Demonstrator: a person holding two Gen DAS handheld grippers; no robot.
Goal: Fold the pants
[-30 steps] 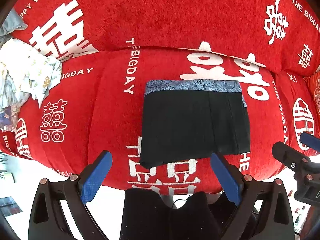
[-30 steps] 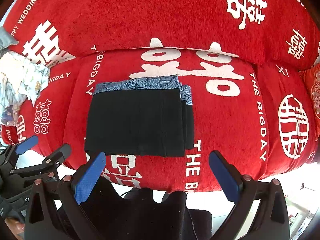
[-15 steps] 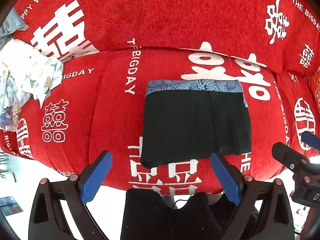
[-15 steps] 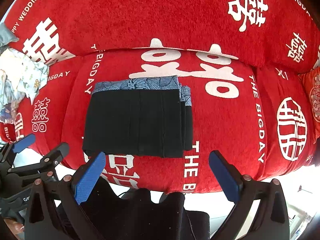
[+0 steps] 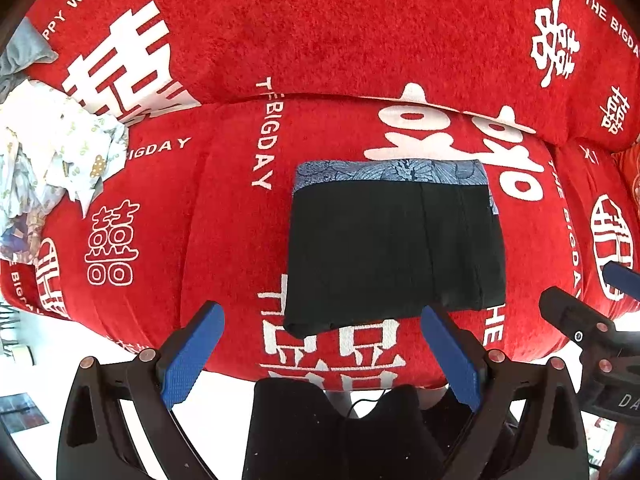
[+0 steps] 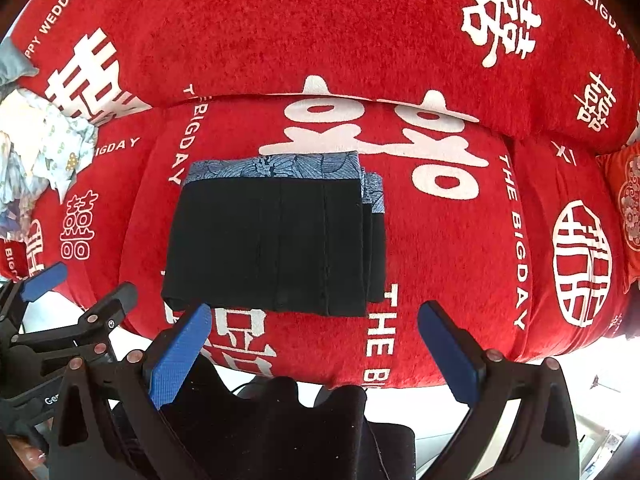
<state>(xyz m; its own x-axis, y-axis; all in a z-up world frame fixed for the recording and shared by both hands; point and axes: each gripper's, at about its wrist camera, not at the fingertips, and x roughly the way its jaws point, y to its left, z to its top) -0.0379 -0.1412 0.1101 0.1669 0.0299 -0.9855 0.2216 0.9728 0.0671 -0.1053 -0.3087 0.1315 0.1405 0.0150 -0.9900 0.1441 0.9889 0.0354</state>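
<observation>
The black pants [image 5: 394,250] lie folded into a neat rectangle on the red sofa [image 5: 240,208], unmoved since a second ago. Both the left hand-held gripper [image 5: 322,354] and the right hand-held gripper [image 6: 314,354] remain spread wide and empty — each has eased slightly back.

left tool [image 5: 320,354]: black plastic frame, triangular cut-outs
fingers [image 5: 192,360]: flat blue ribbed pads
pivots: copper-coloured round screw heads
right tool [image 6: 316,356]: same black frame, blue pads, copper screws
lettering: white, partly cut off at frame edge
</observation>
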